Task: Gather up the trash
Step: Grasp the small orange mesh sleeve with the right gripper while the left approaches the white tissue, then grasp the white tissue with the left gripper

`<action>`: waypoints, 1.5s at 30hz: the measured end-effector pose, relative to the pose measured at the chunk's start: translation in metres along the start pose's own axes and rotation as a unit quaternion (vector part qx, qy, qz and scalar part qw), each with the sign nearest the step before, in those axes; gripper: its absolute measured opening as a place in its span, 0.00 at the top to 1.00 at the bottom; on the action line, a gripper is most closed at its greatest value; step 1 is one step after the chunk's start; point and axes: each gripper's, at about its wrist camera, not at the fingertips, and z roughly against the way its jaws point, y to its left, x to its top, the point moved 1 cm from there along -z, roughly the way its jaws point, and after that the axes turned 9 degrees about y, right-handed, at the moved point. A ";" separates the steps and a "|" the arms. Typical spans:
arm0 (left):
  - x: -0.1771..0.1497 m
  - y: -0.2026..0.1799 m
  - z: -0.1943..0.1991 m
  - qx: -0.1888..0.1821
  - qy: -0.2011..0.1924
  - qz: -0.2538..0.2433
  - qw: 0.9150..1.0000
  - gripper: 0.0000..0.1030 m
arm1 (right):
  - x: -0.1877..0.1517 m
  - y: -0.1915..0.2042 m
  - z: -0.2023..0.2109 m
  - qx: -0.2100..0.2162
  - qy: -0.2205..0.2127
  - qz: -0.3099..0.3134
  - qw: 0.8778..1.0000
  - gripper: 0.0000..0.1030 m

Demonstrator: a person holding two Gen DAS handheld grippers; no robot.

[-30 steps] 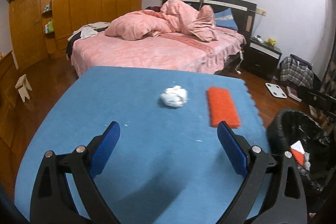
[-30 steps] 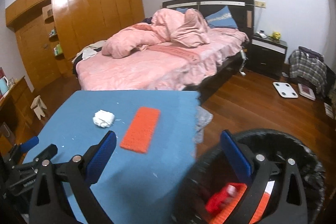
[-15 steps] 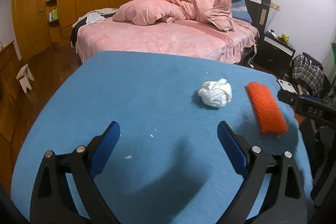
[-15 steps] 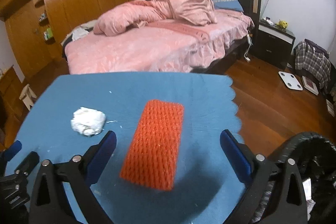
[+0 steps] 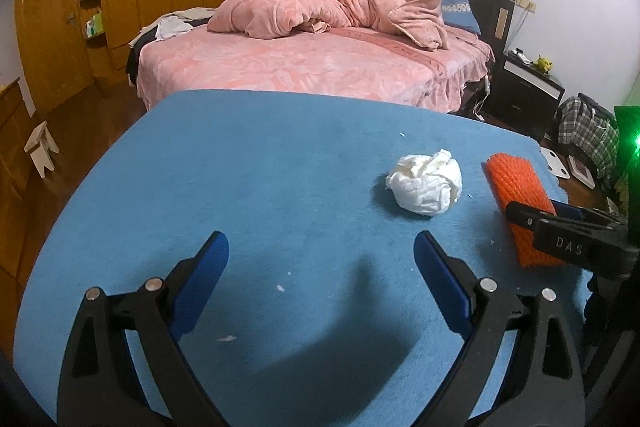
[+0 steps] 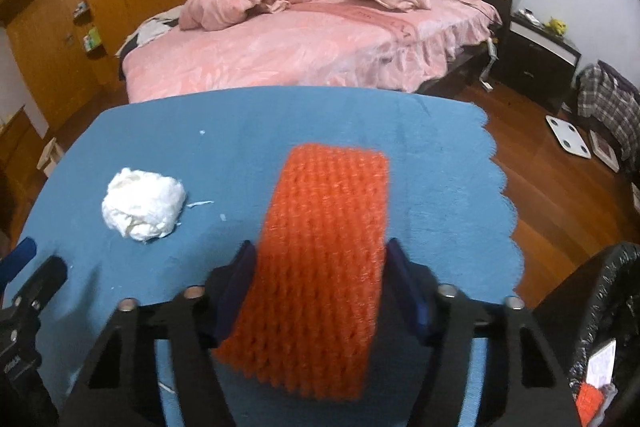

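An orange foam net [image 6: 326, 251] lies on the blue table [image 6: 240, 131]. My right gripper [image 6: 320, 267] is shut on the net's near half, one finger on each long side. The net also shows in the left wrist view [image 5: 516, 187], with the right gripper's finger [image 5: 560, 223] across it. A crumpled white tissue ball [image 5: 426, 183] lies left of the net; it also shows in the right wrist view [image 6: 144, 205]. My left gripper [image 5: 320, 259] is open and empty over the table [image 5: 240, 167], short of the tissue.
A black-lined trash bin [image 6: 600, 311] with orange and white scraps inside stands at the table's right front. A pink bed [image 5: 320, 63] stands behind the table. Small white crumbs [image 5: 280, 287] dot the cloth. A white scale [image 6: 568, 141] lies on the wooden floor.
My right gripper moved from over the bin to the table and shut on the orange net. My left gripper drew nearer the tissue and stayed open.
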 end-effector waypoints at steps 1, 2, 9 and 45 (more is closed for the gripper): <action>0.002 -0.002 -0.001 -0.002 0.000 -0.001 1.000 0.12 | -0.001 0.002 0.001 0.005 -0.001 0.007 1.000 0.50; 0.003 -0.004 -0.003 -0.003 0.000 -0.002 1.000 0.12 | -0.001 0.003 0.001 0.011 -0.002 0.010 1.000 0.59; 0.019 -0.026 -0.018 -0.027 0.003 -0.010 1.000 0.12 | 0.008 -0.006 0.002 0.031 -0.010 0.001 0.999 0.79; 0.037 -0.059 -0.025 -0.041 0.021 -0.023 0.999 0.68 | 0.020 -0.025 0.014 0.020 -0.025 -0.024 0.999 0.78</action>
